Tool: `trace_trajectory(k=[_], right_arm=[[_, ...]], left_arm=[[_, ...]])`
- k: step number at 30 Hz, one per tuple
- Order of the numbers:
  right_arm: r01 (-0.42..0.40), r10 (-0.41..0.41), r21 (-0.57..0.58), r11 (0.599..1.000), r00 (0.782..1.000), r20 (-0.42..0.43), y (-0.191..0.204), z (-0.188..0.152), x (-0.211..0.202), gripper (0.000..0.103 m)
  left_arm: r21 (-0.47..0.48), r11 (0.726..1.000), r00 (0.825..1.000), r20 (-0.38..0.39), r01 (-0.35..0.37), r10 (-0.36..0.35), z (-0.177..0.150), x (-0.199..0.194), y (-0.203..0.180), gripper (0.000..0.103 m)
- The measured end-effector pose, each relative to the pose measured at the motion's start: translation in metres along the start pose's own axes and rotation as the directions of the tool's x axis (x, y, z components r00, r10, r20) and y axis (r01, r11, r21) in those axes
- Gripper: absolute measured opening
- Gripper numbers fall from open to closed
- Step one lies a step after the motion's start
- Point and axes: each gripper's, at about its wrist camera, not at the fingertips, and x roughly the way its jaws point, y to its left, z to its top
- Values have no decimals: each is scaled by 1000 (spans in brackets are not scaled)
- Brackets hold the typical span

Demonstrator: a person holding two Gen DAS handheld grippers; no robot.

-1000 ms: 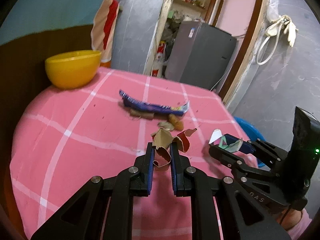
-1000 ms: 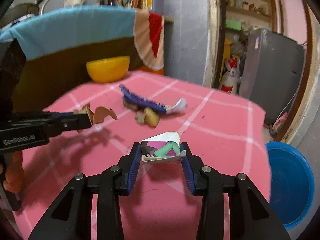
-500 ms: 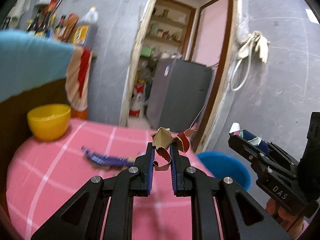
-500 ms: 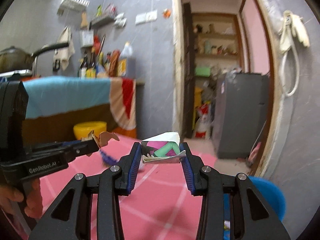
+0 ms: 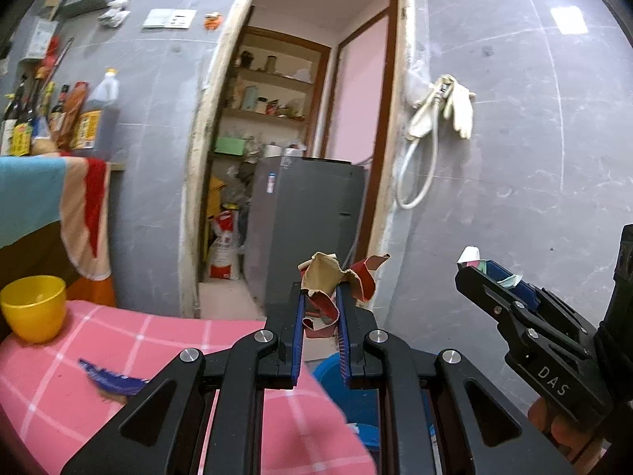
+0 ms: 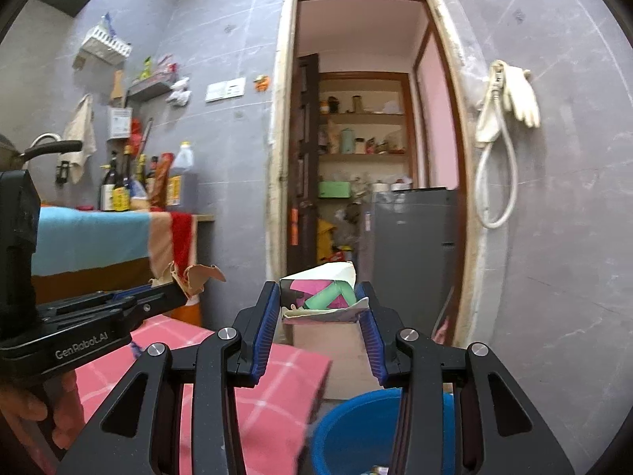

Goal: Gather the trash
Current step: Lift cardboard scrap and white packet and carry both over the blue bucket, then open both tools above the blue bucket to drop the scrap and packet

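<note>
My left gripper [image 5: 319, 297] is shut on a crumpled brown and red wrapper [image 5: 330, 277], held up in the air past the table's right edge. The same left gripper [image 6: 180, 287] shows from the side in the right wrist view. My right gripper [image 6: 318, 301] is shut on a folded white carton scrap with pink and green print [image 6: 320, 291]; it also appears as the right gripper [image 5: 480, 267] at the right of the left wrist view. A blue bin [image 6: 356, 431] sits on the floor below both, partly hidden by the fingers. A purple wrapper [image 5: 107, 380] lies on the pink table.
The pink checked tablecloth [image 5: 79, 396] covers the table at lower left, with a yellow bowl [image 5: 33, 306] at its far corner. A grey fridge [image 5: 308, 229] stands in the doorway ahead. A hose and gloves [image 5: 443, 111] hang on the grey wall.
Both grippers have risen and swung right, off the table and over the blue bin. Each still holds its piece of trash.
</note>
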Motion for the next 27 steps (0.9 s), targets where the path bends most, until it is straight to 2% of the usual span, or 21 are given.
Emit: trace_trajectory(k=[5,16,27], right_arm=[[55,-55,29,998,998,-6,-24,-8,-4,39],[153,-146,101,983,986,-76,-66,-43,1,40],[191,-166,154,970,973,-162,-90,-75,13,40]], left_arm=[[26,999,999,-28,31,-30,-2,21,-21,12],[35,998,992,-111,60,-56,-20,65,-45,12],[-10,998,960,-270,68,-69,-44,114,-48,12]])
